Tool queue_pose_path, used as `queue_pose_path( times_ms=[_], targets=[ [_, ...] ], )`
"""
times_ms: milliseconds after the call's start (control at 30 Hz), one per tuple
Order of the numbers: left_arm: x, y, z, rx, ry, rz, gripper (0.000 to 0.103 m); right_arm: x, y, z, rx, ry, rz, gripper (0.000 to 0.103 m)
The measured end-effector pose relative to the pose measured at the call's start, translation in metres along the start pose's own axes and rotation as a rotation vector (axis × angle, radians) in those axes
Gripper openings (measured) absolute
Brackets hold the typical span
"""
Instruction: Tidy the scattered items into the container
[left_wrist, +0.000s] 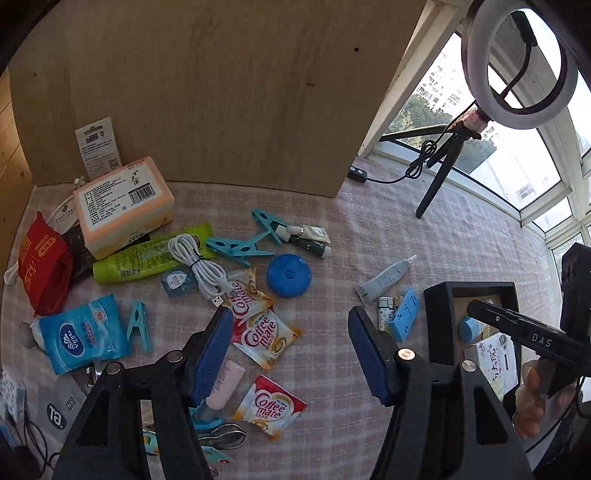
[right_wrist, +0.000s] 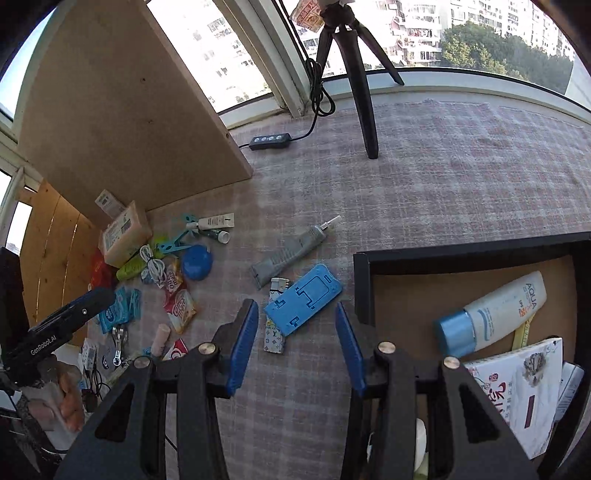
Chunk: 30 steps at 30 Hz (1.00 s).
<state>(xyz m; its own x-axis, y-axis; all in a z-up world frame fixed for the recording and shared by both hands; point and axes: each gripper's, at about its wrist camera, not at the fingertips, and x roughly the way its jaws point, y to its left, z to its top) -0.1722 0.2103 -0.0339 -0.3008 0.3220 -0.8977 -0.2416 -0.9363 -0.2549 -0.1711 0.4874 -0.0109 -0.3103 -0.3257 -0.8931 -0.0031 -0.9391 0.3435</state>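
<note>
Inside black box (right_wrist: 472, 254), right wrist only: AQUA bottle (right_wrist: 495, 314).

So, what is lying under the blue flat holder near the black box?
Under the blue flat holder lies a patterned lighter: its metal top shows above the holder and its lower body below. Its middle part is covered. Whether anything else is underneath cannot be seen.

Scattered items on checked cloth, black container (right_wrist: 458, 254) at the right.
White AQUA bottle (right_wrist: 491, 314) and booklet (right_wrist: 524, 391) are laid inside; blue holder (right_wrist: 306, 302), lighter (right_wrist: 275, 339) and grey tube (right_wrist: 291, 251) lie just beside its left wall.
</note>
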Motion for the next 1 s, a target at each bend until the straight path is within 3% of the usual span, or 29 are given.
queue_pose_path(
  times_ms=[200,367,467,633,867,1000],
  targets=[
    [0.023,0.046,0.025,-0.084,0.026,0.036,0.061,0.055,0.007,0.030,0.079,0.057,-0.051,0.043],
    [0.041,0.039,0.031,-0.079,0.064,-0.020,0.056,0.083,0.001,0.044,0.125,0.085,-0.093,0.043],
    [0.057,0.009,0.045,0.028,0.085,-0.085,0.056,0.095,-0.006,0.049,0.157,0.107,-0.095,0.043],
    [0.084,-0.048,0.048,0.283,0.113,-0.109,0.054,0.104,-0.007,0.055,0.169,0.114,-0.104,0.041],
    [0.126,-0.094,0.035,0.511,0.160,-0.120,0.045,0.109,0.000,0.057,0.121,0.129,-0.112,0.031],
    [0.147,-0.107,0.033,0.560,0.178,-0.106,0.040,0.113,0.001,0.059,0.101,0.152,-0.104,0.031]
  ],
)
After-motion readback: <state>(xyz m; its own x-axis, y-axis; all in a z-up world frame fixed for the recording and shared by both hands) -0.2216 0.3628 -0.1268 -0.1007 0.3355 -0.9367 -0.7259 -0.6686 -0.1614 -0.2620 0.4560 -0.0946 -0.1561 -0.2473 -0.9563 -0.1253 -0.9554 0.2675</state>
